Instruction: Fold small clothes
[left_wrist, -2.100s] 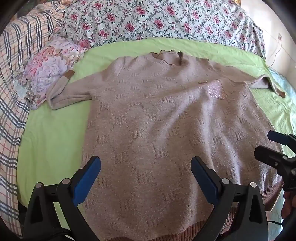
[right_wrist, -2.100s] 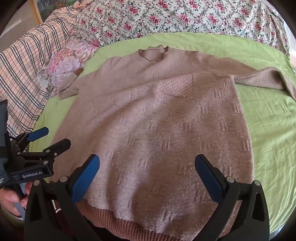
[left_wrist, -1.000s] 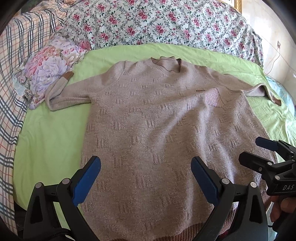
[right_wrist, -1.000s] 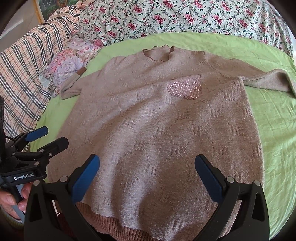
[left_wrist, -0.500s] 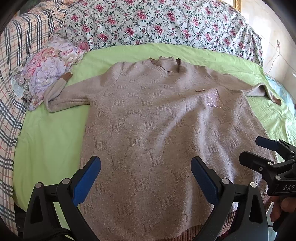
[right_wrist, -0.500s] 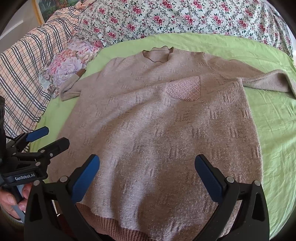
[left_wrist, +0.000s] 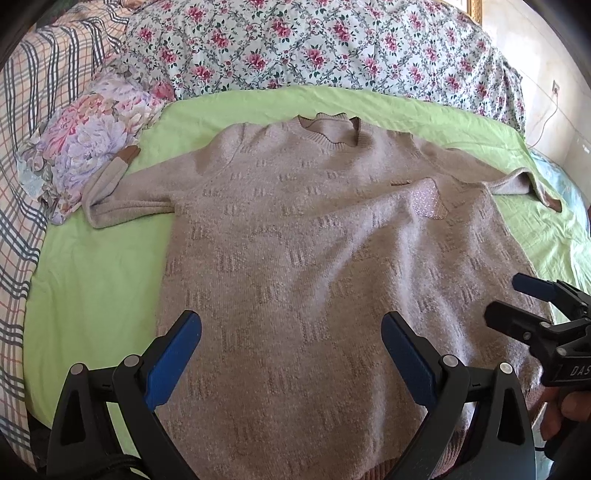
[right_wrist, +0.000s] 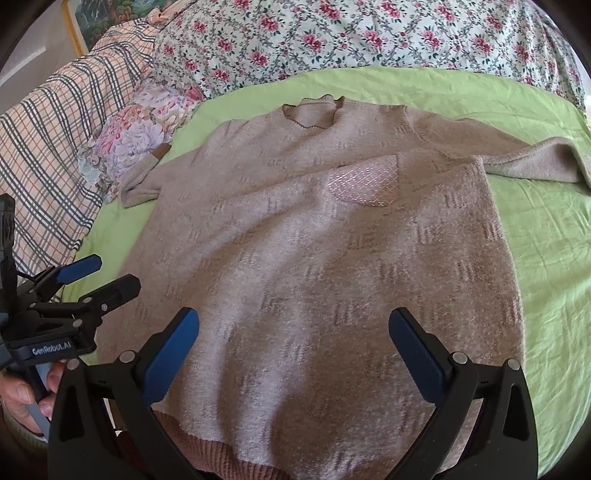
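Flat sweater (left_wrist: 295, 240) (unfolded), 2 gaping grippers (left_wrist: 291, 350)

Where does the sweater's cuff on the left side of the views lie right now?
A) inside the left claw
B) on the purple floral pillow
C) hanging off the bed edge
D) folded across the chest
B: the brown cuff of the sweater rests up against the purple floral pillow, sleeve doubled back, clear of both open claws.

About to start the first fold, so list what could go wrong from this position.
1. The sweater has a ridge of slack running down its front; folding now may trap that crease.
2. The left sleeve is doubled back against the flowered pillow, so it could fold in crooked.
3. Both tongs, left and right, are open above the hem; a shallow pinch may slip.
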